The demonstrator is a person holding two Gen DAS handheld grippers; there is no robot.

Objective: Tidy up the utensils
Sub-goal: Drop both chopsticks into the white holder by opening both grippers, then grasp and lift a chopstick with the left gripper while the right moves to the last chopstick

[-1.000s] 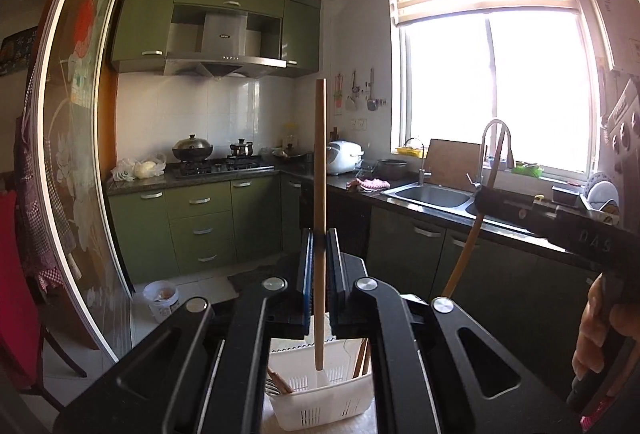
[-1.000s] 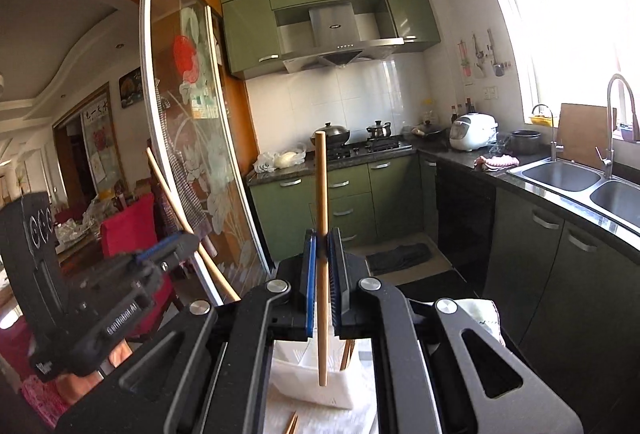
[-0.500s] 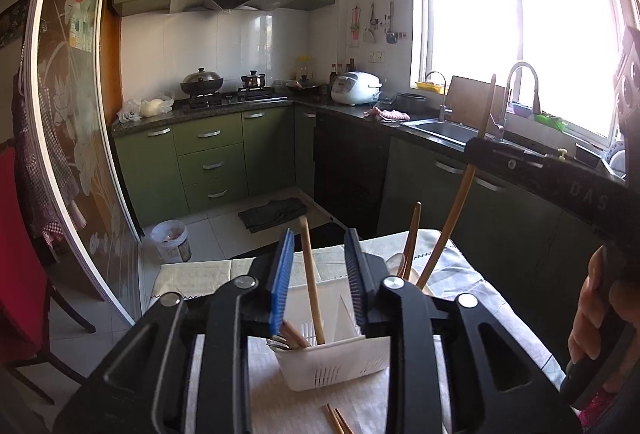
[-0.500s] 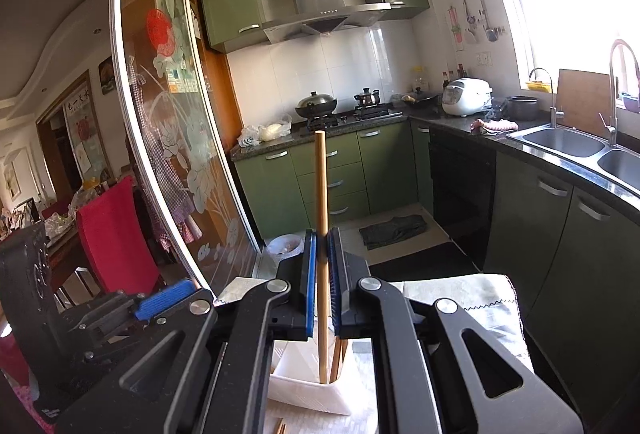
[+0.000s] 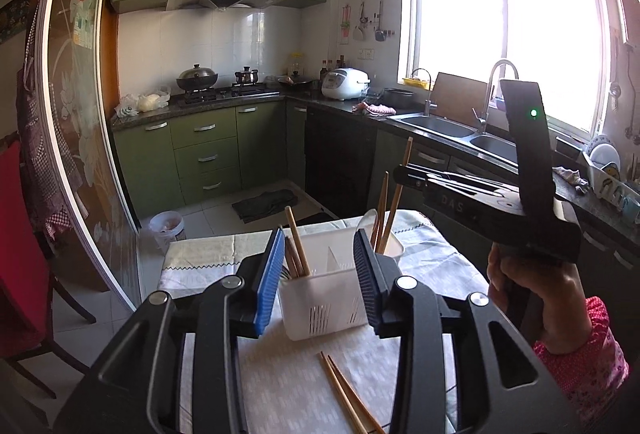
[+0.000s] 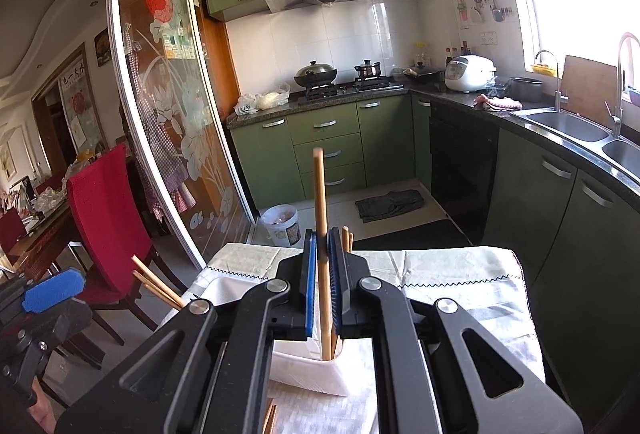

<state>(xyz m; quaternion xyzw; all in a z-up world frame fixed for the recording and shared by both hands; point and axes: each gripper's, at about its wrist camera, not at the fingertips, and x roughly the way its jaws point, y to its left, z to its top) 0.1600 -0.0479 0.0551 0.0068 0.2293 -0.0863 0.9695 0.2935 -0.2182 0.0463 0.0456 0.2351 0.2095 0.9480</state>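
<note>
On the pale patterned tablecloth (image 5: 280, 386), nearest of all, two loose wooden chopsticks (image 5: 344, 392) lie side by side, just short of the white slotted plastic utensil caddy (image 5: 324, 310). The left gripper (image 5: 318, 274) hangs over that caddy with its blue-padded jaws well apart and nothing between them; they have just been opening, and the long wooden chopstick (image 5: 297, 246) now leans in the caddy's left compartment among others. The right gripper (image 6: 323, 286) has its jaws only slightly parted, having just begun to ease open; a tall wooden chopstick (image 6: 321, 218) stands upright in the narrow gap, its foot down inside the caddy's right end, and whether the pads press on it I cannot tell. A hand (image 5: 536, 294) in a pink patterned sleeve (image 5: 584, 362) holds that gripper's handle. Beyond the table are the green kitchen cabinets (image 5: 204, 154) and a steel double sink (image 5: 452, 126) under the bright window.
</note>
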